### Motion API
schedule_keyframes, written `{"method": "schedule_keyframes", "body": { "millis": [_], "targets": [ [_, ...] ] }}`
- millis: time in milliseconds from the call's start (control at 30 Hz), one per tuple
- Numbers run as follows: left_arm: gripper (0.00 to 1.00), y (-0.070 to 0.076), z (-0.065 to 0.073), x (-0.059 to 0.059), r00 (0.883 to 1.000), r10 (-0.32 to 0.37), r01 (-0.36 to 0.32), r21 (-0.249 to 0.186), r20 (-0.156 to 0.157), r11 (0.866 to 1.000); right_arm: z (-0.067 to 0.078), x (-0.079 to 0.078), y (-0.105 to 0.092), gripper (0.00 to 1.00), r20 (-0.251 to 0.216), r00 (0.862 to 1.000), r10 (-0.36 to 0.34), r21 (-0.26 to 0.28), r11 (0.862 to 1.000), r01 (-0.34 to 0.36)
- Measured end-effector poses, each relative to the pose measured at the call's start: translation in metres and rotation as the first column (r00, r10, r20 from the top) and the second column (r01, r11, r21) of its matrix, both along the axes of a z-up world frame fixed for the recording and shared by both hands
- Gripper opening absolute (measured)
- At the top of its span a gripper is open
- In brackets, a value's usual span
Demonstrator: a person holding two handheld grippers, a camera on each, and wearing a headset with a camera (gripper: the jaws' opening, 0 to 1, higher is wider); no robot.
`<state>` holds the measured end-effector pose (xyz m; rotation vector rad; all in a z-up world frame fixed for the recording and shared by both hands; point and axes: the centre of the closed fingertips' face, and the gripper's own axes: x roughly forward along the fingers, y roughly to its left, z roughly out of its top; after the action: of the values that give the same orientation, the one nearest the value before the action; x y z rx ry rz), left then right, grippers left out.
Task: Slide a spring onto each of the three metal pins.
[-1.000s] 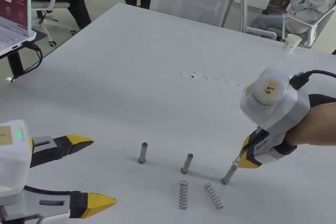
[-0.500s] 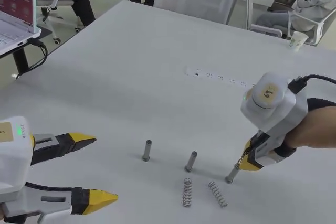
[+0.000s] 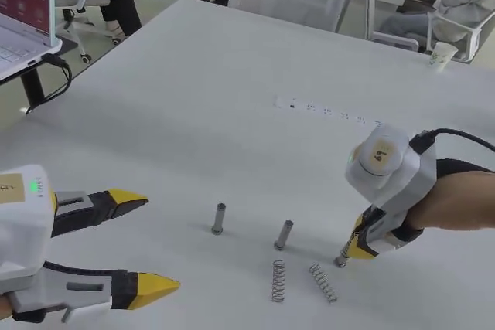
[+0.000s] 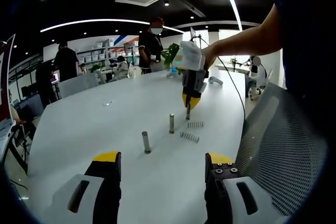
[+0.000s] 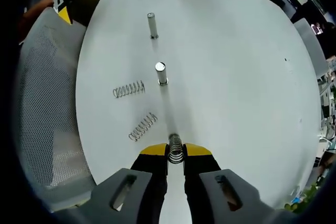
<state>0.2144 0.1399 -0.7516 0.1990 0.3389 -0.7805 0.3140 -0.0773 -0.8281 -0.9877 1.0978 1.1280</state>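
Note:
Three metal pins stand upright on the white table: left pin (image 3: 218, 219), middle pin (image 3: 284, 235), right pin (image 3: 341, 256). My right gripper (image 3: 356, 250) is shut on a spring (image 5: 175, 148), held over the top of the right pin, whose lower part shows beneath the yellow tips. In the right gripper view the other two pins (image 5: 161, 73) (image 5: 152, 25) line up ahead. Two loose springs (image 3: 278, 280) (image 3: 322, 282) lie in front of the pins. My left gripper (image 3: 143, 243) hovers open at the lower left, well apart from the pins (image 4: 146, 142).
A power strip (image 3: 325, 111) lies flat mid-table. A paper cup (image 3: 441, 56) stands at the far right edge. A laptop (image 3: 23, 13) sits on a stand at the left. Chairs and seated people ring the far side. A mesh chair back (image 5: 47, 103) is by the near edge.
My right gripper has come down with the spring, lowering it onto the right pin so that less of the pin shows. The left gripper has stayed open in place.

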Motion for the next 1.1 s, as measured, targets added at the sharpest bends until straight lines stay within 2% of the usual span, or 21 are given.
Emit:
{"method": "schedule_keyframes", "body": {
  "millis": [233, 500, 700, 800, 867, 1100],
  "targets": [
    [0.6, 0.002, 0.001, -0.001, 1.0, 0.002, -0.002, 0.0, 0.002, 1.0, -0.011, 0.001, 0.003, 0.09, 0.007, 1.0, -0.004, 0.0, 1.0, 0.004],
    [0.59, 0.002, 0.001, -0.003, 1.0, 0.003, -0.003, -0.004, 0.004, 1.0, -0.017, 0.001, 0.004, 0.09, 0.01, 1.0, -0.003, -0.007, 1.0, 0.003],
    [0.58, 0.004, 0.001, -0.004, 1.0, 0.005, -0.005, -0.004, 0.003, 1.0, -0.017, 0.002, 0.005, 0.1, 0.018, 1.0, 0.003, 0.003, 1.0, -0.003],
    [0.58, 0.004, 0.003, -0.003, 1.0, 0.008, -0.008, -0.012, 0.008, 1.0, -0.019, 0.0, 0.005, 0.19, 0.009, 1.0, -0.011, 0.009, 1.0, 0.011],
    [0.57, 0.003, 0.003, -0.003, 1.0, 0.006, -0.006, -0.013, 0.007, 1.0, -0.018, -0.002, 0.005, 0.2, 0.005, 1.0, -0.02, 0.018, 1.0, 0.02],
    [0.57, 0.002, 0.001, -0.004, 1.0, 0.002, -0.001, -0.011, 0.002, 1.0, -0.004, 0.001, -0.002, 0.21, 0.03, 0.998, -0.058, 0.061, 0.997, 0.056]
  ]
}}
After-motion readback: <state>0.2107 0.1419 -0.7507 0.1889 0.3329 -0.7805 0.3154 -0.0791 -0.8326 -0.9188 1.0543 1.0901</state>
